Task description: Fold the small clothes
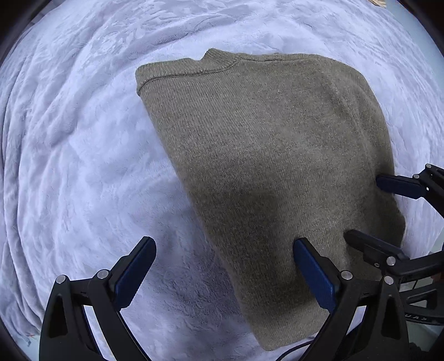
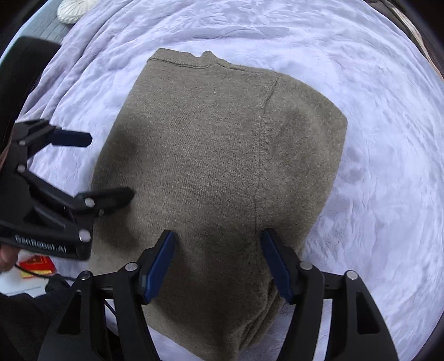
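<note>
An olive knit sweater [image 1: 266, 155] lies folded into a long slab on a pale lavender blanket [image 1: 83, 155], collar at the far end. My left gripper [image 1: 224, 266] points down, open wide across the sweater's near left edge. One pad is over the blanket, the other over the knit, and nothing is pinched. In the right wrist view the sweater [image 2: 216, 155] fills the middle. My right gripper [image 2: 217, 258] is open just above its near end and grips no fabric. Each view shows the other gripper: the right gripper [image 1: 385, 213] at the sweater's right edge, the left gripper [image 2: 97, 166] at its left edge.
The blanket [image 2: 374, 166] lies rumpled all round the sweater. A white ribbed object [image 2: 75, 9] sits at the far left, off the blanket. A red packet [image 2: 36, 263] and a black cable lie near the lower left, beside a hand [image 2: 5, 258].
</note>
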{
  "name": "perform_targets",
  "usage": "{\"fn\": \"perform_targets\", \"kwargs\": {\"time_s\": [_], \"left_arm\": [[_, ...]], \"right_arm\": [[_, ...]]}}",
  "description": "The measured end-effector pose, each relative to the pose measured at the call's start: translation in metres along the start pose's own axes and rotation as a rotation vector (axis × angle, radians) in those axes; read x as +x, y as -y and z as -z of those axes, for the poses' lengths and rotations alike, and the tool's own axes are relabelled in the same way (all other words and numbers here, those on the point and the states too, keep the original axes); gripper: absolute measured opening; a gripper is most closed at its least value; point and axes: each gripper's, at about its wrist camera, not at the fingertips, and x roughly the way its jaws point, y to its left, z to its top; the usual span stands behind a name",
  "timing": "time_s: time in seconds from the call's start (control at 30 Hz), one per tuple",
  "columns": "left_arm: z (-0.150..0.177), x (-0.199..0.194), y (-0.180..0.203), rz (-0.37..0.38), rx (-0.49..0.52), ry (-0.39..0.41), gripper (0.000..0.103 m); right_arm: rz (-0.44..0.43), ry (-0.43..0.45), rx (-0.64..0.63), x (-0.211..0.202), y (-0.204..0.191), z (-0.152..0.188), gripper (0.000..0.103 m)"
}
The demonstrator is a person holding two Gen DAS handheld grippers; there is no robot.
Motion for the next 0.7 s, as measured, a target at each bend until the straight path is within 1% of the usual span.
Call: {"fn": "perform_targets", "kwargs": {"time_s": [0.1, 0.17, 0.3, 0.37, 0.47, 0.53, 0.6, 0.63, 0.7], "left_arm": [[0.004, 0.004, -0.012, 0.010, 0.012, 0.015, 0.101], [0.012, -0.005, -0.013, 0.012, 0.029, 0.039, 0.101], [0.027, -0.023, -0.017, 0.036, 0.054, 0.096, 0.101], [0.036, -0.033, -0.017, 0.024, 0.073, 0.127, 0.101], [0.050, -0.053, -0.017, -0.014, 0.097, 0.183, 0.101], [0.060, -0.073, -0.015, -0.012, 0.105, 0.227, 0.101], [0.066, -0.088, -0.019, 0.018, 0.110, 0.264, 0.101], [0.068, -0.099, -0.017, 0.025, 0.107, 0.280, 0.101], [0.066, -0.106, -0.015, 0.024, 0.096, 0.304, 0.101]], "right_arm": [[0.056, -0.008, -0.010, -0.005, -0.007, 0.001, 0.071], [0.082, -0.009, -0.009, -0.008, -0.013, 0.003, 0.072], [0.100, 0.003, 0.031, -0.022, -0.010, 0.015, 0.072], [0.100, 0.014, 0.055, -0.031, -0.009, 0.021, 0.072], [0.137, 0.040, 0.078, -0.048, -0.018, 0.028, 0.072], [0.179, 0.047, 0.089, -0.059, -0.027, 0.030, 0.072], [0.227, 0.059, 0.090, -0.072, -0.035, 0.033, 0.072], [0.244, 0.065, 0.092, -0.078, -0.039, 0.035, 0.072], [0.272, 0.079, 0.104, -0.089, -0.049, 0.037, 0.072]]}}
